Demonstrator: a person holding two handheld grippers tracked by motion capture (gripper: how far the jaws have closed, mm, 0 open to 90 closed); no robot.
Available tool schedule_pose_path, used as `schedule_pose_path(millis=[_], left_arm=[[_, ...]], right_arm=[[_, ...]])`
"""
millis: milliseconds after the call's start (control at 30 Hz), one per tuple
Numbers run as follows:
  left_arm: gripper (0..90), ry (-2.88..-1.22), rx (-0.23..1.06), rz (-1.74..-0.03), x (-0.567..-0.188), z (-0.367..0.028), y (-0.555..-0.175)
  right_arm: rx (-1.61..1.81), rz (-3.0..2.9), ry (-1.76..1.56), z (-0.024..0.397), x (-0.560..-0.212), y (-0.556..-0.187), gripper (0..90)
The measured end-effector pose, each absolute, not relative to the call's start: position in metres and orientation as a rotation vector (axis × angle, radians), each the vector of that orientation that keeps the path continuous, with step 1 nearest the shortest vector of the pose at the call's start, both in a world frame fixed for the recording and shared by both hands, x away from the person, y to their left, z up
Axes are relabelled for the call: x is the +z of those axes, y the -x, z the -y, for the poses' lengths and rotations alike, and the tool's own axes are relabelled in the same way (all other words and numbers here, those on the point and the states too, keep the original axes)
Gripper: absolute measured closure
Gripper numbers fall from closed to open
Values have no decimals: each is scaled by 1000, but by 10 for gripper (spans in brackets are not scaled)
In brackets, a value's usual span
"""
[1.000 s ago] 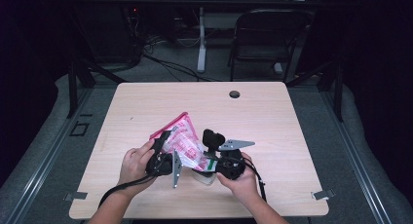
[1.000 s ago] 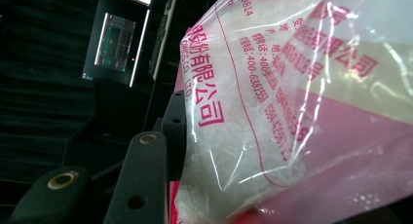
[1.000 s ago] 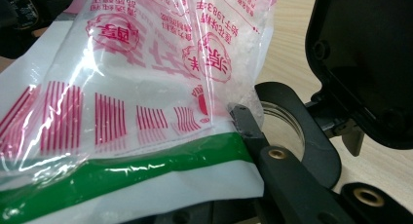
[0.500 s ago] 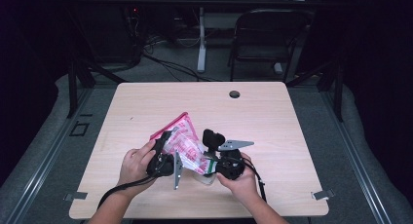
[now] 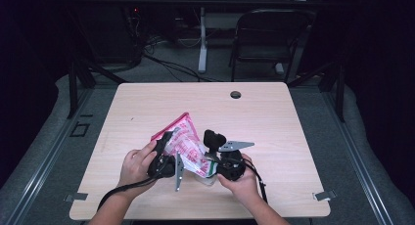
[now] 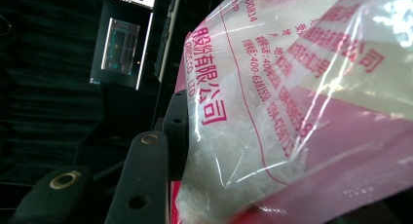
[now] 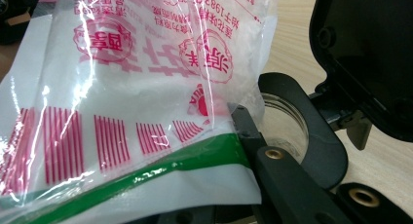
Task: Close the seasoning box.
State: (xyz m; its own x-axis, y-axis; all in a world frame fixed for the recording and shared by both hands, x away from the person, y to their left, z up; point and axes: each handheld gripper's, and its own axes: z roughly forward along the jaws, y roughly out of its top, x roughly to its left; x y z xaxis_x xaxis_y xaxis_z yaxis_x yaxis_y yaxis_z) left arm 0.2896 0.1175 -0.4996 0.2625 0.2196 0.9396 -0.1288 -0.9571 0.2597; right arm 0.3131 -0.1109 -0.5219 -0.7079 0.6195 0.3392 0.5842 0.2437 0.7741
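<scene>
A pale wooden table (image 5: 274, 122) is seen from above, with a small dark round grommet (image 5: 235, 94) set near its far edge and a dark chair (image 5: 266, 39) standing on the floor beyond it. Near the table's front edge, a clear plastic bag (image 5: 188, 146) printed with pink characters and filled with white grains is held up off the surface between two hand-held grippers. Its pink sealed edge is tilted up toward the far left, and a green strip is seen along its lower end in the right gripper view. The left gripper (image 5: 164, 156) is held by the left hand (image 5: 134, 167) against the bag's left side; its jaws are half spread, and it cannot be told whether the bag is pinched between them. The right gripper (image 5: 215, 159), held by the right hand (image 5: 244, 183), is clenched on the bag's lower right part. Just behind that grip, the rim of a clear glass jar (image 7: 287, 124) is seen on the table.
</scene>
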Motion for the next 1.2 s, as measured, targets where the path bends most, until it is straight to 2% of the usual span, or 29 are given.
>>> schedule_pose_path(millis=[1200], left_arm=[[653, -2239, 1785, -41, -495, -114, -285]], right_arm=[[1484, -2449, -1184, 109, -524, -313, 896]])
